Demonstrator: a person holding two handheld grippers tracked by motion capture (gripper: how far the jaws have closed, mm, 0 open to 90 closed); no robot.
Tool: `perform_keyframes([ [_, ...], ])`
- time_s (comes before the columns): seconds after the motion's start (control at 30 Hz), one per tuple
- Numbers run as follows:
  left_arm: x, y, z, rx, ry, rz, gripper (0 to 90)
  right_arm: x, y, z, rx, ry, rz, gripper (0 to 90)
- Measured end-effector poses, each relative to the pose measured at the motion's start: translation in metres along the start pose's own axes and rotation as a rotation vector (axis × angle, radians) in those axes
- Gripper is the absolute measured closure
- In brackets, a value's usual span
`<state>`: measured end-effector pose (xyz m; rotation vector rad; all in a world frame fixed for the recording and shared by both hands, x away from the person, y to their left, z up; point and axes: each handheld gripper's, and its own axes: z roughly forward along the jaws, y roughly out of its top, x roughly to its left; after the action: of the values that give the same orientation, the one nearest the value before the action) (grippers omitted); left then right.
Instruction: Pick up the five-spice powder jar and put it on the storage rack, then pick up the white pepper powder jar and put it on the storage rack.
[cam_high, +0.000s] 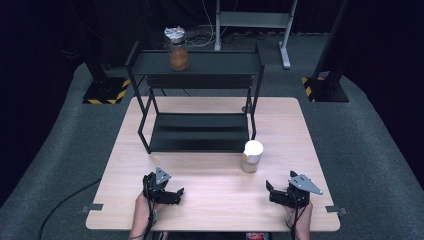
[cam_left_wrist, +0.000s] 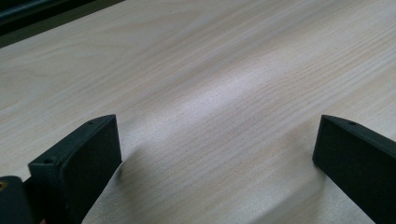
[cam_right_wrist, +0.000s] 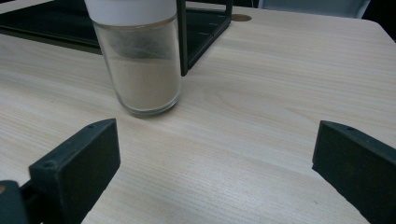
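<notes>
Glass jar (cam_high: 251, 156) with white lid stands upright near the rack's (cam_high: 200, 132) right front leg, rigid, smooth, breakable, partly powder-filled; I hold my right gripper (cam_high: 275, 192) and left gripper (cam_high: 172, 195) wide open, empty, recommending a mid-body grasp.

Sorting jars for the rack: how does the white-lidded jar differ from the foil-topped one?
The white-lidded jar stands on the table by the rack's front right leg; the foil-topped jar stands on the rack's top shelf. The first holds pale powder, the second something reddish-brown. Both are upright, clear glass.
</notes>
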<state>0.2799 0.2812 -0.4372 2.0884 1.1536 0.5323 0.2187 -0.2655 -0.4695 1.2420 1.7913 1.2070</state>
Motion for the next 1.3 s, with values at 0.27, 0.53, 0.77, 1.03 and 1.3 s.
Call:
perform_keyframes([
  [0.27, -0.004, -0.001, -0.001, -0.006, 0.013, 0.013, 0.7, 0.005, 0.003, 0.002, 0.018, -0.021, -0.011, 0.0],
  [0.53, 0.001, 0.0, 0.0, 0.001, -0.003, -0.007, 0.8, 0.023, 0.011, 0.006, 0.068, -0.093, -0.068, 0.0],
  [0.77, 0.0, 0.0, 0.0, 0.001, -0.001, -0.014, 0.8, 0.026, 0.02, 0.014, 0.076, -0.048, -0.053, 0.0],
  [1.03, 0.002, 0.001, 0.001, 0.003, -0.01, -0.017, 1.2, 0.042, 0.049, 0.052, 0.038, 0.042, -0.059, 0.0],
  [1.3, 0.002, 0.0, 0.001, 0.001, -0.011, -0.014, 1.6, 0.051, 0.057, 0.077, 0.028, 0.051, -0.052, 0.0],
])
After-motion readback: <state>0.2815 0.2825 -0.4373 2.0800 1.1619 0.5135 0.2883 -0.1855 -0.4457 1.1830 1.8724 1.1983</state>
